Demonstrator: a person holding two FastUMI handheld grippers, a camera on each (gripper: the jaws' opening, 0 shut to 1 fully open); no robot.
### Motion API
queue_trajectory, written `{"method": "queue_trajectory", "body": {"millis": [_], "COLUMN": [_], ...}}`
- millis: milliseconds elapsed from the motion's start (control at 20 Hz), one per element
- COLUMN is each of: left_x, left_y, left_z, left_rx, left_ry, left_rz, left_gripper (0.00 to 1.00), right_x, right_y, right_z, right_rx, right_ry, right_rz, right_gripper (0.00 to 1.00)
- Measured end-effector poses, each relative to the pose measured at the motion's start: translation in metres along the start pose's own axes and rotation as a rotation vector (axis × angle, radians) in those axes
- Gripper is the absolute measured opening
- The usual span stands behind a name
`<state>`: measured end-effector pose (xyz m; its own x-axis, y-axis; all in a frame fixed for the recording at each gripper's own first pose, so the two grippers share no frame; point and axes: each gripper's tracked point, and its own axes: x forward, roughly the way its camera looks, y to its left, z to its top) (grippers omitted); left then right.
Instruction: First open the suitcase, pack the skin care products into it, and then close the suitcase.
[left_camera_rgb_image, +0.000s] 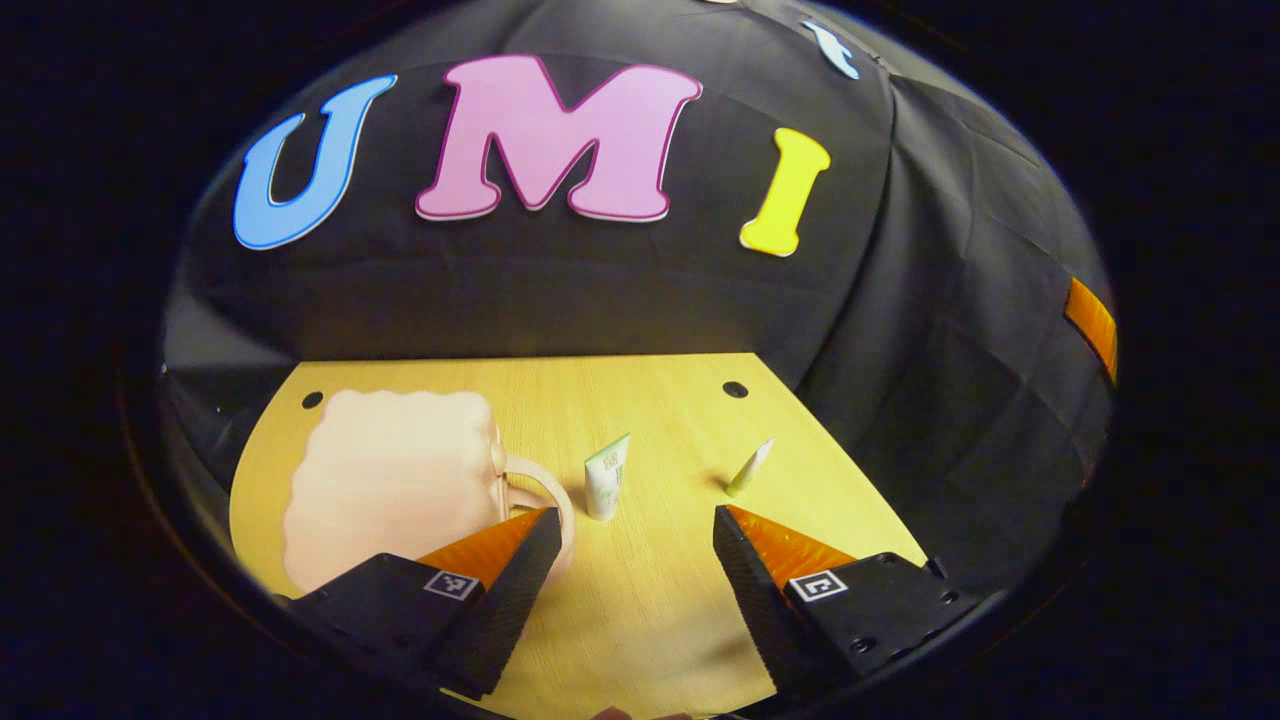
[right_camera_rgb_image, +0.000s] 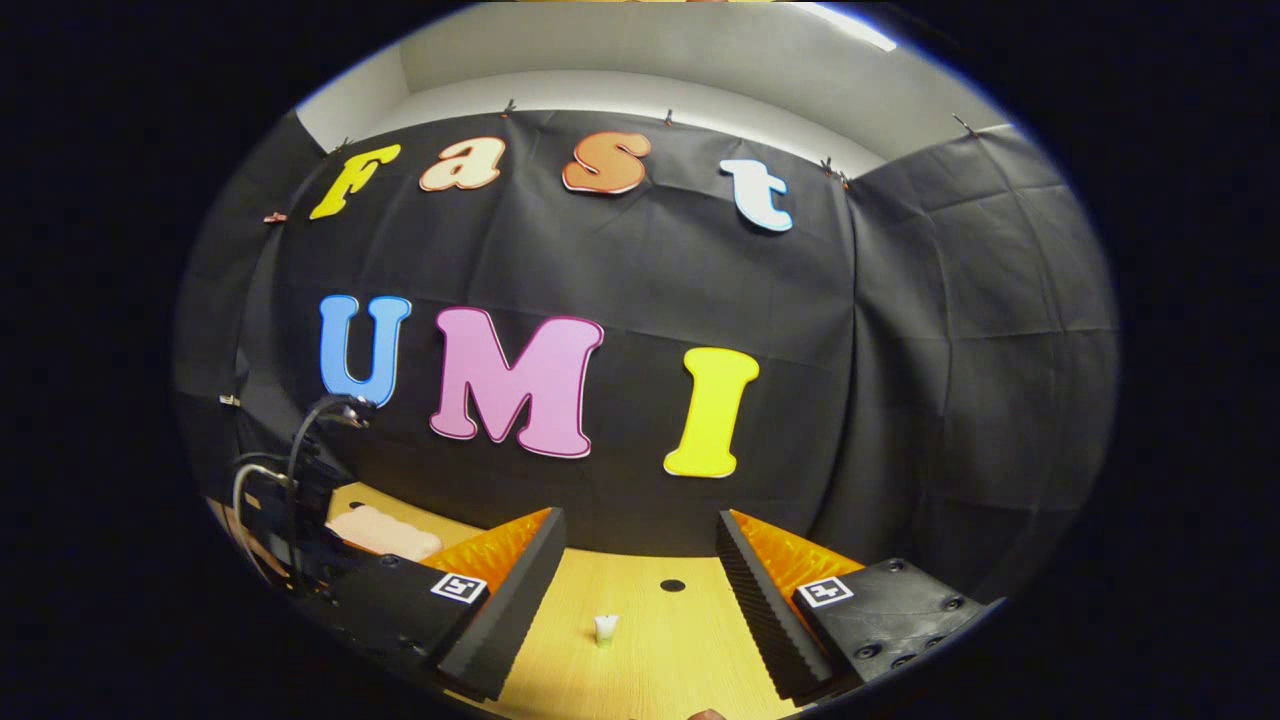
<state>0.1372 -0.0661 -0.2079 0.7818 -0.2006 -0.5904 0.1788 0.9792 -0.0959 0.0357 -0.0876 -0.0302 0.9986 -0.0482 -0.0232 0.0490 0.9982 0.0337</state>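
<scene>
A small pale pink suitcase (left_camera_rgb_image: 390, 485) lies shut on the wooden table (left_camera_rgb_image: 660, 620), its handle (left_camera_rgb_image: 545, 490) pointing right. Just right of the handle stands a white and green tube (left_camera_rgb_image: 606, 478). A smaller white tube (left_camera_rgb_image: 750, 468) stands farther right. My left gripper (left_camera_rgb_image: 635, 525) hovers open above the table, nothing between its fingers, with the left fingertip close to the handle. My right gripper (right_camera_rgb_image: 640, 530) is open and empty too, with a small white tube (right_camera_rgb_image: 605, 628) on the table ahead between its fingers. The suitcase (right_camera_rgb_image: 385, 532) shows at the left in the right gripper view.
The table has round holes (left_camera_rgb_image: 735, 389) near its far edge. Black cloth walls close it in at the back and right. The other gripper's body with cables (right_camera_rgb_image: 290, 500) stands at the left in the right gripper view.
</scene>
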Motion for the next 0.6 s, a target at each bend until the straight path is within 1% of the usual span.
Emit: {"method": "queue_trajectory", "body": {"millis": [100,250,350,400,450,550,600], "left_x": [0.030,0.071,0.088,0.096,0.102,0.111,0.116], "left_y": [0.010,0.020,0.034,0.043,0.049,0.057,0.061], "left_z": [-0.017,-0.040,-0.049,-0.051,-0.051,-0.046,-0.047], "left_rx": [-0.039,-0.088,-0.076,-0.067,-0.057,-0.002,0.029], "left_ry": [0.106,0.249,0.301,0.319,0.329,0.329,0.340], "left_rz": [0.037,0.062,0.101,0.134,0.156,0.186,0.198], "left_gripper": [0.97,0.96,0.96,0.96,0.96,0.93,0.93], "right_x": [0.006,0.012,0.017,0.019,0.020,0.023,0.023], "right_y": [-0.021,-0.051,-0.069,-0.077,-0.083,-0.091,-0.095], "right_z": [-0.006,-0.025,-0.034,-0.037,-0.040,-0.043,-0.045], "right_rx": [-0.011,-0.022,-0.003,0.009,0.020,0.026,0.023], "right_ry": [0.006,0.038,0.061,0.069,0.074,0.075,0.079], "right_rz": [-0.009,-0.019,-0.038,-0.049,-0.058,-0.074,-0.079], "right_gripper": [0.96,0.94,0.96,0.94,0.96,0.96,0.96]}}
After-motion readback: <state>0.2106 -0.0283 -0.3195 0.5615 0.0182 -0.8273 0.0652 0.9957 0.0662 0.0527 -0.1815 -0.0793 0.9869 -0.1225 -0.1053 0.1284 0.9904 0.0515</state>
